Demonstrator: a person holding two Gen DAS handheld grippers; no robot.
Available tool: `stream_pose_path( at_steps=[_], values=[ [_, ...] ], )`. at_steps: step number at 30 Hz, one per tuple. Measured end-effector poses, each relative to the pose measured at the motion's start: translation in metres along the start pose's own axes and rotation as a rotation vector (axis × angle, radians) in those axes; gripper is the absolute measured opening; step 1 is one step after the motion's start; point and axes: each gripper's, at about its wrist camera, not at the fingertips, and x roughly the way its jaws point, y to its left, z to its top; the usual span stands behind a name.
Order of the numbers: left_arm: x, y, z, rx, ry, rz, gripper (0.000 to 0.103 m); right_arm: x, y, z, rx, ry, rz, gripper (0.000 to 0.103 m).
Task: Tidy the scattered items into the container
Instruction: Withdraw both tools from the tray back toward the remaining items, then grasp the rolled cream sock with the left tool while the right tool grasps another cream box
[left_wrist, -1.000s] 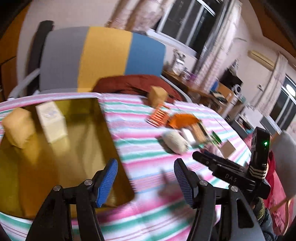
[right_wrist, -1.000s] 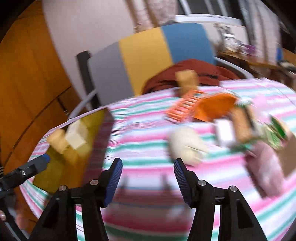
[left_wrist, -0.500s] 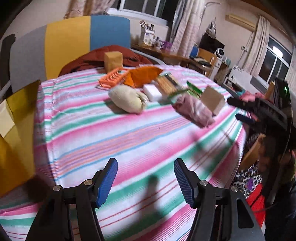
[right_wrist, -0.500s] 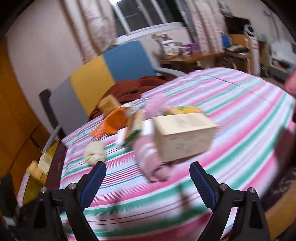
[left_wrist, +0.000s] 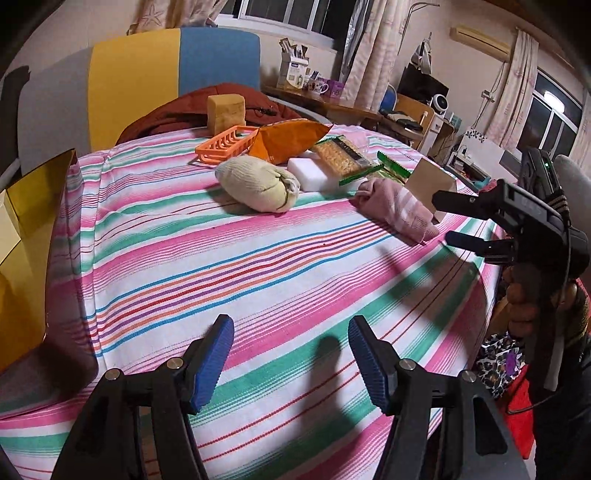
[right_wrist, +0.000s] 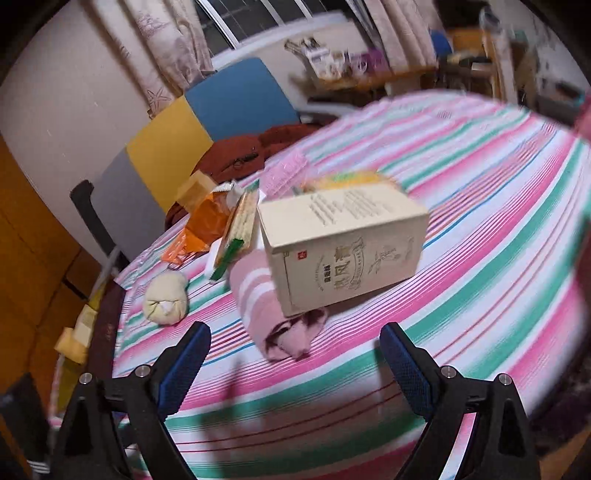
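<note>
Scattered on the striped tablecloth (left_wrist: 258, 277) lie a cream sock ball (left_wrist: 258, 186), a pink rolled sock (left_wrist: 397, 210), a beige carton (left_wrist: 428, 182), a white block (left_wrist: 314, 173), a cracker pack (left_wrist: 343, 158), an orange bag (left_wrist: 288, 140) and an orange rack (left_wrist: 225, 142). The gold container (left_wrist: 29, 229) stands at the left edge. My left gripper (left_wrist: 290, 339) hovers over bare cloth, its jaws opening and empty. My right gripper (left_wrist: 443, 216) is wide open. It faces the carton (right_wrist: 343, 251) and pink sock (right_wrist: 269, 314), with its fingertips (right_wrist: 295, 339) just short of the sock.
A chair with a grey, yellow and blue back (left_wrist: 147, 74) stands behind the table, a red-brown jacket (left_wrist: 177, 114) draped on it. A yellow block (left_wrist: 226, 110) sits at the far table edge. A person's hand (left_wrist: 524, 295) holds the right gripper past the table's right edge.
Both views have swung away from the gold container toward the scattered items. The right gripper's jaws have spread much wider, and it has closed in on the carton and pink sock.
</note>
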Motion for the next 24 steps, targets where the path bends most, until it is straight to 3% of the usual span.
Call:
stream_pose_path(
  at_steps=[2, 4, 10, 14, 24],
  values=[
    [0.000, 0.000, -0.001, -0.005, -0.007, -0.008, 0.070, 0.003, 0.004, 0.000, -0.013, 0.008, 0.037, 0.094],
    [0.000, -0.001, -0.002, 0.005, -0.012, -0.008, 0.070, 0.004, 0.010, 0.001, -0.053, -0.014, 0.005, 0.094],
    [0.002, 0.003, 0.006, -0.026, 0.000, -0.033, 0.070, 0.013, -0.001, 0.016, 0.006, -0.055, 0.003, 0.094],
    [0.011, 0.012, 0.033, -0.089, 0.004, -0.058, 0.070, 0.009, -0.017, 0.020, 0.060, -0.080, -0.005, 0.095],
    [0.044, 0.030, 0.117, -0.223, -0.019, 0.000, 0.077, -0.001, -0.026, 0.012, 0.047, -0.153, -0.029, 0.097]
  ],
)
